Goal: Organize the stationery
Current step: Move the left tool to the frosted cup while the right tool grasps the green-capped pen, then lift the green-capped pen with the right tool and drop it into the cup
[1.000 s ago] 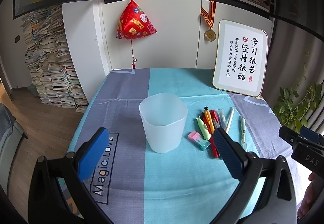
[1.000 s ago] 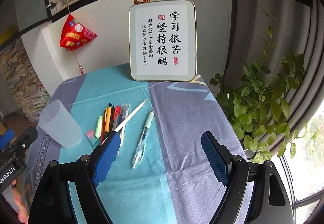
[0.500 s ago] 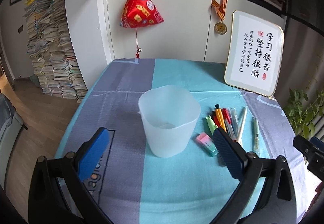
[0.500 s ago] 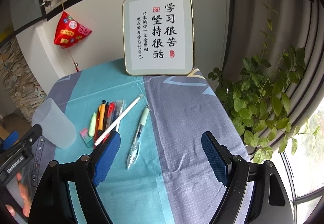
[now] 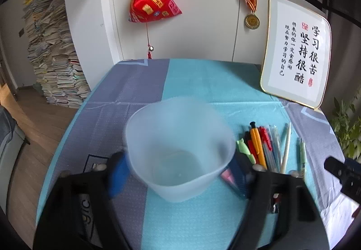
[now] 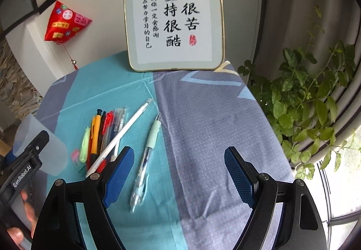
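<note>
The left gripper [image 5: 180,173] fingers straddle the empty cup [image 5: 179,148], steadying it; whether they grip, I cannot tell; the right gripper [image 6: 178,173] gapes beside the pens [image 6: 106,134]

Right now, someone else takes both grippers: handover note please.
Left gripper: fingers on either side of the translucent cup, blurred; whether it has clamped yet, I cannot tell.
Right gripper: open, holding nothing, above the tablecloth, near the clear pen with the green grip.
Things: cup upright and empty. The bundle of coloured pens, the white pen and the pink eraser lie on the cloth to the cup's right.
Done: nothing stowed.
Left: probably steady the cup, then load every item into it.
</note>
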A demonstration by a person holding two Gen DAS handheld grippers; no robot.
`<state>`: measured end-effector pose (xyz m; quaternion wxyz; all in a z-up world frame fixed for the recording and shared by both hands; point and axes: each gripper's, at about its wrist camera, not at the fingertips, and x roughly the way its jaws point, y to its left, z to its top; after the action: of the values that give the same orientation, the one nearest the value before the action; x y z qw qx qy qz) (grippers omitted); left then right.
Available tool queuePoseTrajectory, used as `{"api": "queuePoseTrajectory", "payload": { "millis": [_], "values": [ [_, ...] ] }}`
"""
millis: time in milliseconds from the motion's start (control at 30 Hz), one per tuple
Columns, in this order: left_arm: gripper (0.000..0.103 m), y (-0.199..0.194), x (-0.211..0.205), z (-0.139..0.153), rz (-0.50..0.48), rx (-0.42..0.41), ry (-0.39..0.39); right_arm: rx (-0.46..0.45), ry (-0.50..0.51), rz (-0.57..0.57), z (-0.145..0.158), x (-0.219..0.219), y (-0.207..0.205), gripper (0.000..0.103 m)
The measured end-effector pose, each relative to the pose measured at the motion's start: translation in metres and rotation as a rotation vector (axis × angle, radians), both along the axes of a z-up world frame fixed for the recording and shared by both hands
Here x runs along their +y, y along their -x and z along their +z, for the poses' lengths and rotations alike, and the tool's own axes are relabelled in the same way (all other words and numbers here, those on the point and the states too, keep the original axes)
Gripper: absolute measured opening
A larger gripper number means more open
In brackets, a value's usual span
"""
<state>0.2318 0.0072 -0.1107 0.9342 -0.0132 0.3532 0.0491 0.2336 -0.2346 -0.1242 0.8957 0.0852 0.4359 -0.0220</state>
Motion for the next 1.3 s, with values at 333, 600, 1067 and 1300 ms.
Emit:
{"api": "queuePoseTrajectory", "payload": {
  "millis": [333,600,1067,1300],
  "values": [
    [0.073,0.025,0.012,-0.002,-0.295,-0.040,-0.049,0.095,0.015,0.052,-0.014,0.019,-0.030,0.068],
    [0.082,0.037,0.009,-0.006,-0.333,-0.096,-0.084,0.158,0.024,-0.002,-0.024,0.022,-0.054,0.068],
    [0.073,0.034,0.024,-0.006,-0.320,-0.137,0.029,0.167,0.025,0.027,-0.018,0.031,-0.064,0.011],
    [0.073,0.038,0.017,-0.008,-0.357,-0.150,0.013,-0.006,-0.033,0.135,0.046,0.044,-0.021,0.011]
  ]
}}
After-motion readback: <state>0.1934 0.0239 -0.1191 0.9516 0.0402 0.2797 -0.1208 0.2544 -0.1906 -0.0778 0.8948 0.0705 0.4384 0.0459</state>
